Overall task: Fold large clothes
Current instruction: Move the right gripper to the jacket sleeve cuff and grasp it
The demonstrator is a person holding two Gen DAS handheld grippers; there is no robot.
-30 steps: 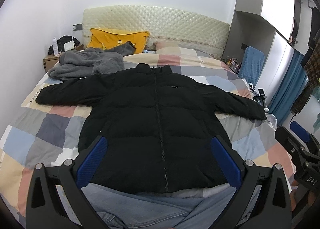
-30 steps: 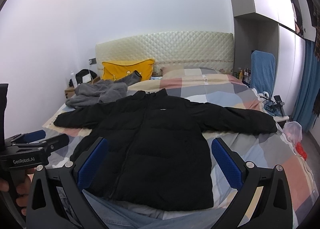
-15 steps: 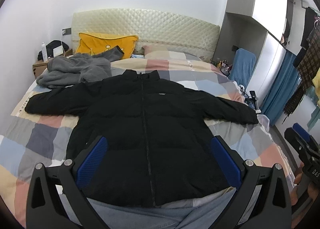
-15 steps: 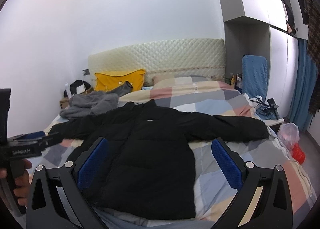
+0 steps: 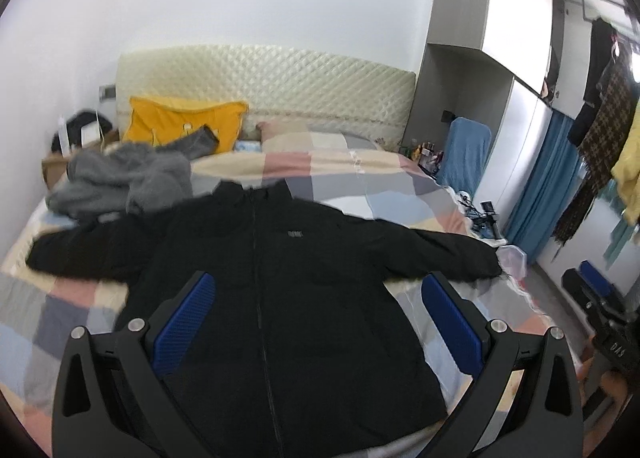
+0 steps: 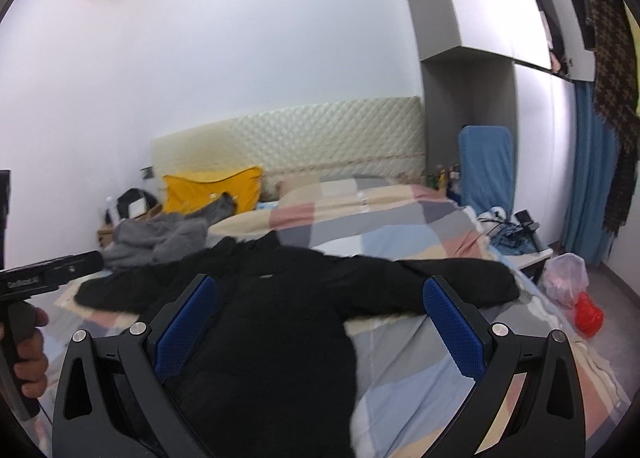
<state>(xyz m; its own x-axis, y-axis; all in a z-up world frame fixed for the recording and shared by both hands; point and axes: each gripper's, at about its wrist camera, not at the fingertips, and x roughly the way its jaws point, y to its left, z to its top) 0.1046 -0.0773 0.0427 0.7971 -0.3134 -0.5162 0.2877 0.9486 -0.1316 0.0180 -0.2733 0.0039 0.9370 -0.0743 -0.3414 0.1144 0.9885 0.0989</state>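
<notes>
A black puffer jacket (image 5: 280, 278) lies flat and face up on the checked bed cover (image 5: 360, 178), zipper closed, both sleeves spread out to the sides. It also shows in the right wrist view (image 6: 288, 318). My left gripper (image 5: 318, 290) is open and empty, held above the jacket's lower half. My right gripper (image 6: 320, 294) is open and empty, held above the jacket's hem side, to the right of the left one. Neither touches the jacket.
A grey fleece garment (image 5: 124, 178) is heaped at the bed's far left, by a yellow pillow (image 5: 184, 126) and the padded headboard (image 5: 264, 82). A blue-covered chair (image 6: 486, 166), cables and plastic bags (image 6: 568, 278) stand on the right. Clothes hang at the far right.
Both grippers have risen and tilted up, so the jacket sits lower in each view and more wall shows. The jacket has not moved. Both grippers stay open.
</notes>
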